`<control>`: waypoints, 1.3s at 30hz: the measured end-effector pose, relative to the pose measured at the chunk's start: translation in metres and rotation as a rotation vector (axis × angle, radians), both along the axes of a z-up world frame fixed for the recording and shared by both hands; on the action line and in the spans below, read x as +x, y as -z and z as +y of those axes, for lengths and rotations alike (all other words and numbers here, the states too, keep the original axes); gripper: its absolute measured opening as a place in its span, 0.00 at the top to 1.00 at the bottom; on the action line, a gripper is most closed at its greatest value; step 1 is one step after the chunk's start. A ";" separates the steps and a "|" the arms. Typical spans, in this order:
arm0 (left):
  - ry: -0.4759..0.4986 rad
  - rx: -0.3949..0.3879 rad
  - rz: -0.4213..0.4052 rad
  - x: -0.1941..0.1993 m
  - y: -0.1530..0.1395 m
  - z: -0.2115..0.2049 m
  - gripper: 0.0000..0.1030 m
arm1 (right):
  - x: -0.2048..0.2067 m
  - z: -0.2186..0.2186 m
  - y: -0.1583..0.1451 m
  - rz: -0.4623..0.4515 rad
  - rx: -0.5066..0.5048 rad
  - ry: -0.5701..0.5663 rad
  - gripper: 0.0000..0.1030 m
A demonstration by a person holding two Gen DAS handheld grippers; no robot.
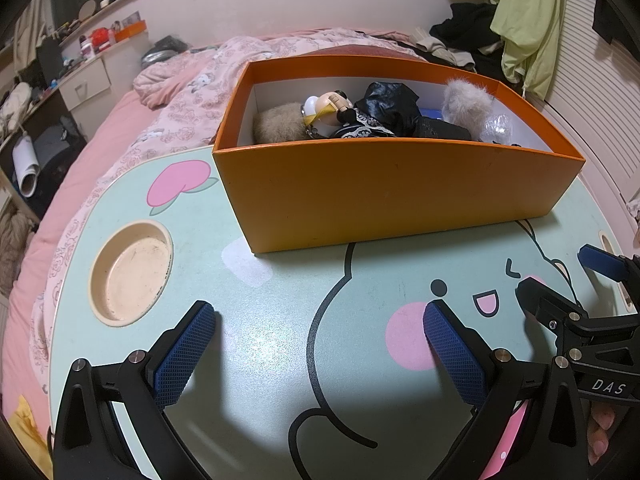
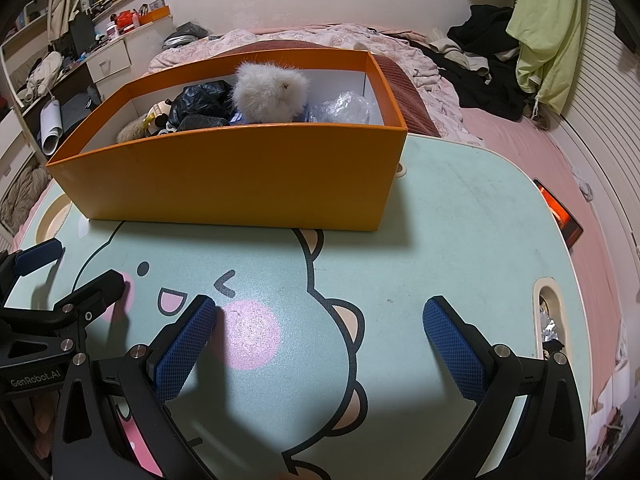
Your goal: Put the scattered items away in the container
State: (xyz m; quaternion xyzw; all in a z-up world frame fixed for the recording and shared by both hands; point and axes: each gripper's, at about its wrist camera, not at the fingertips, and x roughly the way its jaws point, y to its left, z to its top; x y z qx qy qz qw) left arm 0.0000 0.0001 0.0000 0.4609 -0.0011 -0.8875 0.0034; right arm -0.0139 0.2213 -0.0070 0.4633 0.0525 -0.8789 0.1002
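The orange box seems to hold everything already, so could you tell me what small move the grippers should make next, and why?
Probably just draw both back from the table and stop. The left gripper and right gripper are open and empty, the tabletop in front of the orange box shows no loose items, and the fluffy toy, black bag and other pieces lie inside it.

An open orange box [image 1: 384, 196] is sitting upright on the counter [image 1: 260, 320], holding fluffy toys [image 2: 270, 94], a black bag [image 1: 386, 106] and crumpled plastic [image 2: 340, 108].
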 end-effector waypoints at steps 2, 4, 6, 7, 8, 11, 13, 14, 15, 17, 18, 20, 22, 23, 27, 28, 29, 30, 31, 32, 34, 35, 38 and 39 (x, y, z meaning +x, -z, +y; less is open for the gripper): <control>0.000 0.000 0.000 0.000 0.000 0.000 0.00 | 0.000 0.000 0.000 0.000 0.000 0.000 0.00; 0.000 0.000 0.000 0.000 0.000 0.000 0.00 | 0.000 0.000 0.000 0.000 0.000 0.000 0.00; 0.000 0.000 0.000 0.000 0.000 0.000 0.00 | 0.001 -0.001 0.000 0.000 0.000 0.001 0.00; 0.000 0.000 0.000 0.000 0.000 0.000 0.00 | 0.001 -0.002 -0.001 0.000 0.000 0.001 0.00; -0.001 0.000 0.000 0.000 0.000 0.000 0.00 | 0.001 -0.002 -0.001 0.000 0.000 0.001 0.00; -0.001 0.000 0.000 0.000 0.000 0.000 0.00 | 0.001 -0.004 -0.002 0.000 0.000 0.002 0.00; -0.001 0.000 0.000 0.000 0.000 0.000 0.00 | 0.002 -0.005 -0.002 0.000 -0.001 0.004 0.00; -0.001 0.000 0.000 0.000 0.000 0.000 0.00 | 0.002 -0.005 -0.003 0.000 0.000 0.006 0.00; -0.001 0.000 0.000 0.000 0.000 0.000 0.00 | 0.000 -0.002 -0.002 0.000 0.000 0.007 0.00; -0.001 0.000 0.000 0.000 0.000 0.000 0.00 | 0.001 -0.001 -0.003 -0.001 0.000 0.009 0.00; -0.001 0.001 0.000 0.000 0.000 0.000 0.00 | 0.001 -0.001 -0.004 -0.001 0.000 0.008 0.00; -0.001 0.002 0.000 0.000 0.000 0.000 0.00 | 0.002 -0.001 -0.005 0.000 0.000 0.004 0.00; -0.001 0.003 0.000 0.000 0.000 0.000 0.00 | 0.004 0.002 -0.009 0.016 0.006 -0.007 0.09; -0.001 0.003 0.000 0.000 0.000 0.000 0.00 | 0.007 0.001 -0.015 0.036 0.008 -0.016 0.21; -0.002 0.002 0.000 0.000 0.000 0.000 0.00 | 0.009 0.002 -0.058 0.099 -0.136 -0.106 0.28; -0.002 0.002 0.000 0.000 0.000 0.000 0.00 | 0.004 0.000 -0.070 0.105 -0.184 -0.137 0.28; -0.002 0.002 0.000 0.000 0.000 0.000 0.00 | -0.004 -0.003 -0.080 0.107 -0.220 -0.161 0.32; -0.002 0.002 0.000 0.000 0.000 0.000 0.00 | -0.016 -0.010 -0.090 0.107 -0.246 -0.179 0.37; -0.002 0.002 0.000 0.000 0.000 0.000 0.00 | -0.029 -0.019 -0.095 0.097 -0.258 -0.190 0.40; -0.002 0.002 0.000 0.000 0.000 0.000 0.00 | -0.040 -0.029 -0.097 0.082 -0.260 -0.199 0.45; -0.002 0.002 0.000 0.000 0.000 0.000 0.00 | -0.067 -0.052 -0.096 0.065 -0.240 -0.220 0.53; -0.002 0.002 0.000 0.000 0.000 0.000 0.00 | -0.076 -0.064 -0.093 0.062 -0.222 -0.225 0.53; -0.002 0.003 0.000 0.000 0.000 0.000 0.00 | -0.106 -0.094 -0.074 -0.004 -0.162 -0.237 0.53; -0.002 0.004 0.000 0.001 0.000 0.001 0.00 | -0.110 -0.098 -0.071 -0.021 -0.155 -0.234 0.53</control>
